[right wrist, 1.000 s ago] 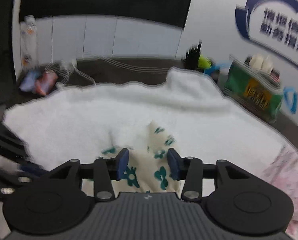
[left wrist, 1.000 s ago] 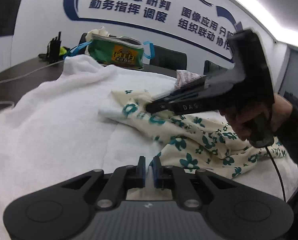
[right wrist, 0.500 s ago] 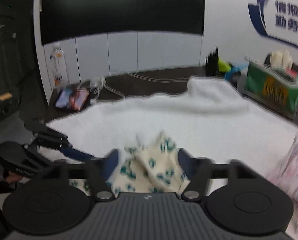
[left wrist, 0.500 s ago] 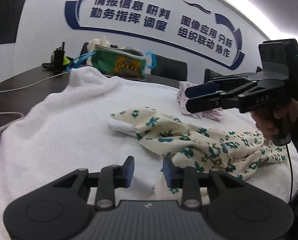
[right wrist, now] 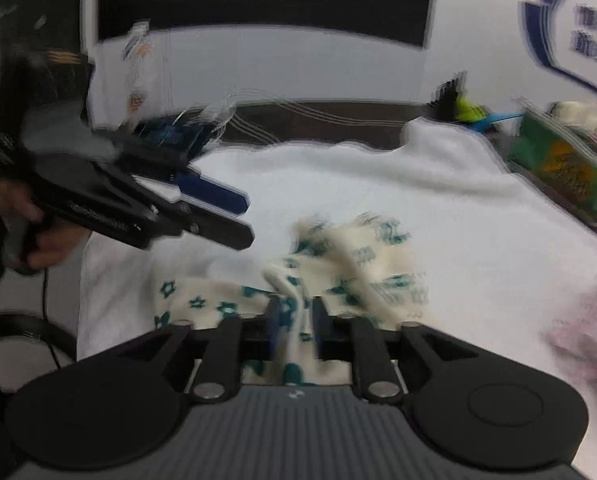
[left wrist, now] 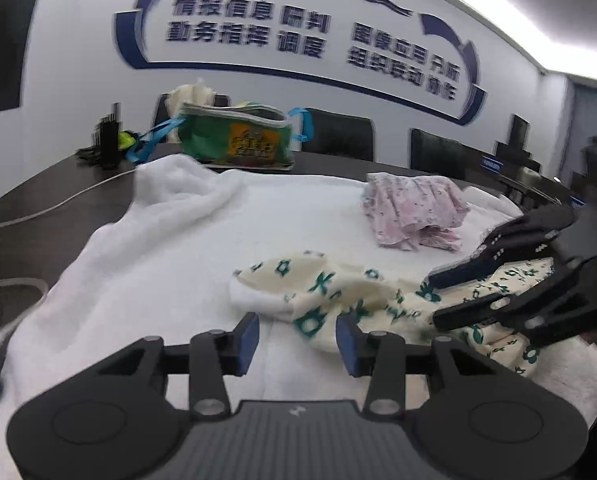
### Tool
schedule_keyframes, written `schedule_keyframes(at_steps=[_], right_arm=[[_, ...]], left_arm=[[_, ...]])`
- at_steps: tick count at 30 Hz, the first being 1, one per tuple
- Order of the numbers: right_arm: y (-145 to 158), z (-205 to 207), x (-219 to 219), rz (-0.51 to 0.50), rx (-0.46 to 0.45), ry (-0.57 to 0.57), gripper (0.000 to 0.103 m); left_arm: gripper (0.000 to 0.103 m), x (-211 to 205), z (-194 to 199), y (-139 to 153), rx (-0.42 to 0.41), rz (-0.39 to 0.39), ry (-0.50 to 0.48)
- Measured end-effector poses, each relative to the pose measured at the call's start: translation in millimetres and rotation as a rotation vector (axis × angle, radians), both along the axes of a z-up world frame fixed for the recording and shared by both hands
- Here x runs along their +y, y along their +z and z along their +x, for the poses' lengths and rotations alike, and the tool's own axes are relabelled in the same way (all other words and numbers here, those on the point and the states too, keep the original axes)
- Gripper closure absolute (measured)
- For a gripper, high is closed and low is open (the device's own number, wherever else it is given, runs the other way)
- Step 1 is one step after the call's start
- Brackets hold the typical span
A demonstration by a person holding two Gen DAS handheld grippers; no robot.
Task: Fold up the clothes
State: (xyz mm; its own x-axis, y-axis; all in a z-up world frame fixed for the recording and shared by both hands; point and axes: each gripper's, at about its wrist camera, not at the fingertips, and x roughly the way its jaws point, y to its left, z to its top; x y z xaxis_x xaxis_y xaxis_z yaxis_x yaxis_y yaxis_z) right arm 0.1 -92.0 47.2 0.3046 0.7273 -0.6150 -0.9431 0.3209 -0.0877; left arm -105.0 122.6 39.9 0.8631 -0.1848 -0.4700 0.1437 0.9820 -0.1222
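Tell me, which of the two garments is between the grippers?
The cream garment with teal flowers; the pink one lies untouched farther back on the white towel.

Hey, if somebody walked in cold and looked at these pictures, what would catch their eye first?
Probably the cream garment with teal flowers, crumpled mid-table on a white towel. The right hand-held gripper has been closing with a fold of it between its fingers, while the left hand-held gripper has been opening and holds nothing. Behind lie a folded pink garment and a green bag.
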Motion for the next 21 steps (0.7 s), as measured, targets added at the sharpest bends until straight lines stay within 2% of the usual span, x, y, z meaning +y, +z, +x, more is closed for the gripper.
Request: schedule_keyframes(at_steps=[1,2,4,6,7,8,9,10,11,13,15,16,17,19,21], right_arm=[[7.3,-2.4,-12.1,0.015,-0.024,-0.037,0.064],[11.2,-6.4,-24.4,0.015,-0.058,-0.067,0.062],[11.3,-17.1,-37.5,0.012,-0.061,-0.093,0.062],[8.0,-29.1,-44.3,0.014,-0.045,-0.104,0.062],[1.7,-35.8,-39.7,0.012,-0.042,-0.095,0.062],[-4.5,-42.5,-35.0,0.011,-0.039,-0.087,0.063],[-11.3,-47.9,-29.1,0.008,-0.033,-0.086,0.066],[-18.8,-49.4,-21.3,0.001,-0.023,-0.110,0.077],[-25.1,-49.7,-15.9,-0.009,-0.017,-0.138,0.080],[-33.0,-53.0,-11.3,-0.013,-0.025,-0.172,0.080],[-29.5,-63.4,-16.1,0.007,-0.083,-0.168,0.071],[-25.0,-67.4,-17.7,0.017,-0.108,-0.162,0.058],[-21.2,-71.0,-18.7,0.023,-0.133,-0.158,0.051],[-18.9,-82.8,-15.8,0.016,-0.177,-0.159,0.051],[-21.7,-99.0,-4.4,0.005,-0.202,-0.118,0.051]], left_arm=[[0.059,-2.3,6.0,2.3,-0.003,0.011,-0.027],[0.054,-5.7,12.4,4.3,-0.007,0.026,-0.046],[0.042,-15.8,28.3,6.6,-0.011,0.064,-0.078],[0.042,-22.4,44.4,-0.7,0.048,0.074,-0.088],[0.048,-25.4,52.5,-5.1,0.082,0.078,-0.090],[0.071,-28.4,60.6,-9.5,0.117,0.081,-0.093],[0.084,-29.8,65.0,-14.7,0.152,0.088,-0.096],[0.090,-26.4,63.5,-17.2,0.169,0.080,-0.097],[0.085,-21.1,60.1,-18.2,0.175,0.066,-0.096],[0.083,-10.6,53.4,-20.2,0.188,0.037,-0.094],[0.073,5.8,47.8,-7.8,0.175,0.018,-0.084],[0.061,11.5,48.2,1.5,0.159,0.035,-0.085],[0.041,14.0,52.0,9.9,0.142,0.071,-0.094],[0.021,15.3,69.9,19.5,0.122,0.107,-0.136],[0.020,18.2,97.9,18.5,0.140,0.086,-0.167]])
